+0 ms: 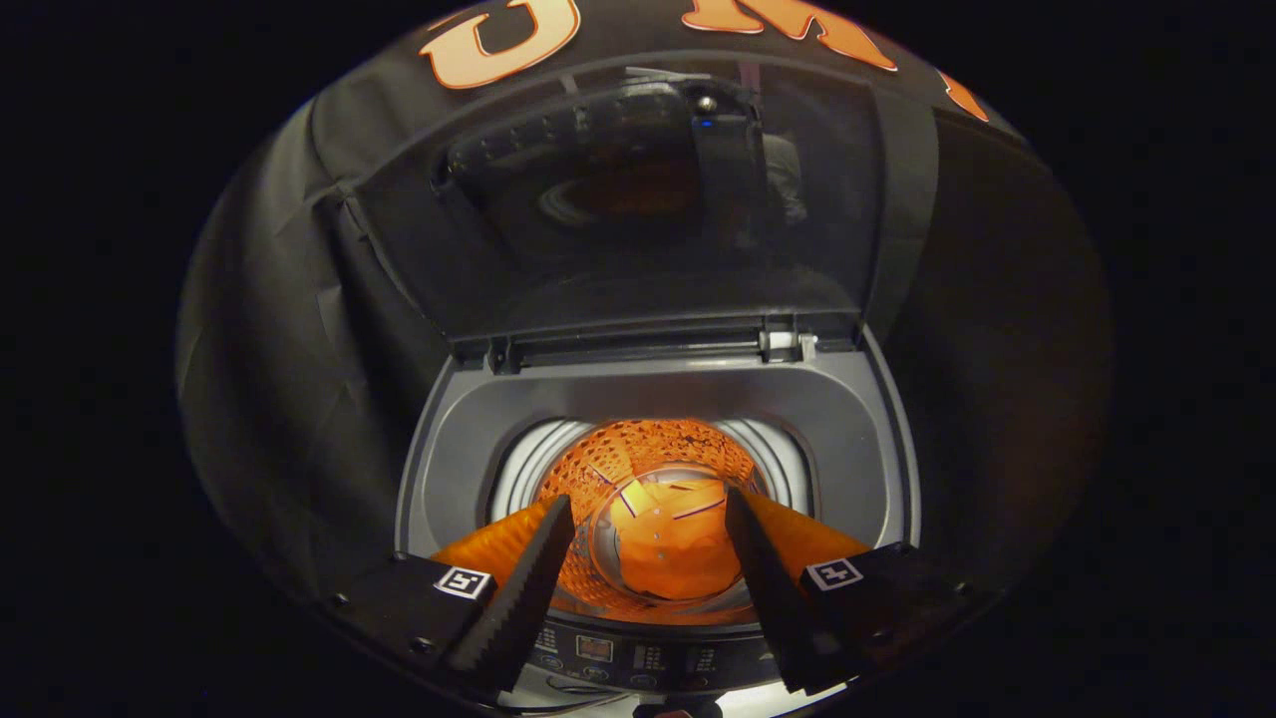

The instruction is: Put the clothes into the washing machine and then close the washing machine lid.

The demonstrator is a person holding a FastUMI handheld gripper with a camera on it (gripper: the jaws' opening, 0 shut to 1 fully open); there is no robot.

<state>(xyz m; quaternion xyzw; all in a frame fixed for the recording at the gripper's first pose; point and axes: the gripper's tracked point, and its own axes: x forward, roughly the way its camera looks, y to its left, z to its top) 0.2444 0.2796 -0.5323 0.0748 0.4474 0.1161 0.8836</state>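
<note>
The washing machine's grey top (847,419) lies just ahead of me, and its dark glass lid (598,249) stands upright at the back on its hinge (648,344). An orange garment (678,553) lies at the bottom of the drum (648,449), whose perforated wall glows orange. My gripper (648,501) hovers above the drum mouth near the front rim. It is open with a wide gap, and nothing sits between the fingers; the garment is seen far below through the gap.
The control panel (623,656) with small buttons and a display runs along the machine's front edge, under the fingers. Black cloth walls (289,349) close in behind and on both sides of the machine.
</note>
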